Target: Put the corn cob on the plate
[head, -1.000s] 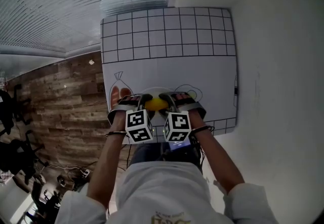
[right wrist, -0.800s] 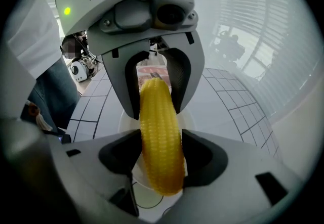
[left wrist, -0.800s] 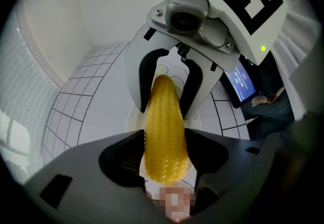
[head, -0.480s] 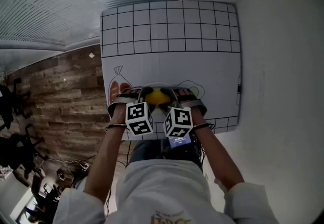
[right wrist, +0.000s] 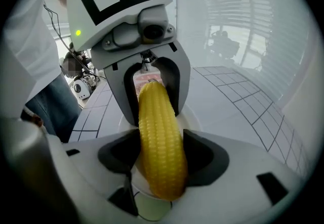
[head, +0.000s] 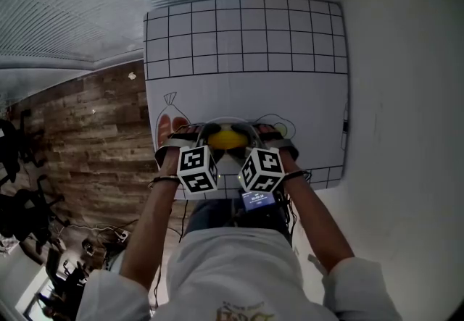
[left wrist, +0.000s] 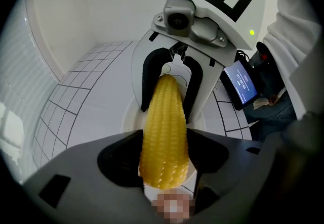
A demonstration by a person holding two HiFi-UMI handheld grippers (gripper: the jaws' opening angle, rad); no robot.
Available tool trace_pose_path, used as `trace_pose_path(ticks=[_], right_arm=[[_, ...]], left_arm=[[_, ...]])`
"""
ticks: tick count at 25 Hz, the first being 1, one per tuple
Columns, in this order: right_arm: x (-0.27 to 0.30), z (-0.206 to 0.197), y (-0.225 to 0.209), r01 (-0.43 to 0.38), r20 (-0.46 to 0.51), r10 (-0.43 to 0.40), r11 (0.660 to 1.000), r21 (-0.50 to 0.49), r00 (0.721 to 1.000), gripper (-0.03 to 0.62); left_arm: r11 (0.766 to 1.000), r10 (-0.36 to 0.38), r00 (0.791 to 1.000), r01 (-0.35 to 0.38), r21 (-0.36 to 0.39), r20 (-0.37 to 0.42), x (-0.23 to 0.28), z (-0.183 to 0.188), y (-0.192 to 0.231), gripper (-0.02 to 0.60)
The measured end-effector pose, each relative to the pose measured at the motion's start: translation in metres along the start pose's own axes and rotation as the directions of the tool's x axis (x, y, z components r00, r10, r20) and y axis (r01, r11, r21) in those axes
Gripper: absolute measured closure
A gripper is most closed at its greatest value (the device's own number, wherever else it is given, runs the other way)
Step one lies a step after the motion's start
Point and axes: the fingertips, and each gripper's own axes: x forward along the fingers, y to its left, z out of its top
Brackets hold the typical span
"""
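A yellow corn cob [head: 227, 140] hangs level between my two grippers, just over a white plate [head: 236, 123] near the table's front edge. My left gripper [head: 210, 137] is shut on the cob's left end; its own view has the cob [left wrist: 163, 127] filling the gap between its jaws [left wrist: 163, 160]. My right gripper [head: 245, 137] grips the other end, its jaws opening while the pads still touch the cob [right wrist: 159, 142]. Each gripper view shows the other gripper's jaws round the far end. Whether the cob rests on the plate [left wrist: 130, 117] I cannot tell.
The table carries a white mat [head: 246, 44] with a black grid and drawn outlines. An orange-brown picture [head: 170, 130] lies left of the plate. A small dark thing [head: 344, 127] sits at the mat's right edge. Wood floor lies left, a white wall right.
Both grippers stay on the cob's ends over the plate. The right gripper has rolled a little, so its marker cube shows a different face.
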Motion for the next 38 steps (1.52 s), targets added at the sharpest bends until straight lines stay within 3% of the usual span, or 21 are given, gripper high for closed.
trace_pose_path(ticks=[10, 15, 21, 27, 29, 30, 31, 32, 38], right_arm=[[-0.002, -0.001, 0.0, -0.001, -0.002, 0.001, 1.0, -0.005, 1.0, 0.324], [-0.007, -0.004, -0.002, 0.024, -0.002, -0.024, 1.0, 0.005, 1.0, 0.322], [-0.01, -0.008, -0.004, 0.034, -0.003, -0.034, 0.999, 0.02, 0.999, 0.322], [-0.035, 0.008, -0.016, 0.06, 0.055, -0.066, 0.991, 0.118, 0.996, 0.321], [-0.041, 0.012, -0.015, 0.047, 0.083, -0.058, 0.991, 0.123, 0.995, 0.375], [-0.043, 0.013, -0.013, 0.043, 0.095, -0.054, 0.992, 0.118, 0.994, 0.464], [-0.043, 0.015, -0.012, 0.047, 0.102, -0.058, 0.993, 0.107, 0.993, 0.485], [-0.042, 0.015, -0.011, 0.057, 0.104, -0.066, 0.994, 0.092, 0.992, 0.49], [-0.041, 0.014, -0.011, 0.074, 0.083, -0.081, 0.993, 0.093, 0.993, 0.49]], left_arm=[[1.0, -0.019, 1.0, 0.019, 0.002, 0.019, 0.0, 0.002, -0.002, 0.324], [0.999, -0.026, 0.999, 0.027, -0.046, 0.023, -0.005, -0.002, -0.003, 0.302], [0.991, 0.036, 0.994, -0.021, -0.133, 0.106, -0.027, -0.005, 0.008, 0.293], [0.974, 0.126, 0.98, -0.093, -0.206, 0.157, -0.051, -0.013, 0.017, 0.29], [0.975, 0.129, 0.979, -0.095, -0.203, 0.158, -0.052, -0.011, 0.016, 0.291], [0.976, 0.132, 0.979, -0.102, -0.191, 0.155, -0.051, -0.009, 0.015, 0.299], [0.978, 0.138, 0.979, -0.11, -0.179, 0.149, -0.05, -0.008, 0.014, 0.35], [0.978, 0.141, 0.979, -0.116, -0.175, 0.144, -0.049, -0.008, 0.013, 0.379], [0.974, 0.147, 0.979, -0.117, -0.193, 0.145, -0.048, -0.009, 0.012, 0.379]])
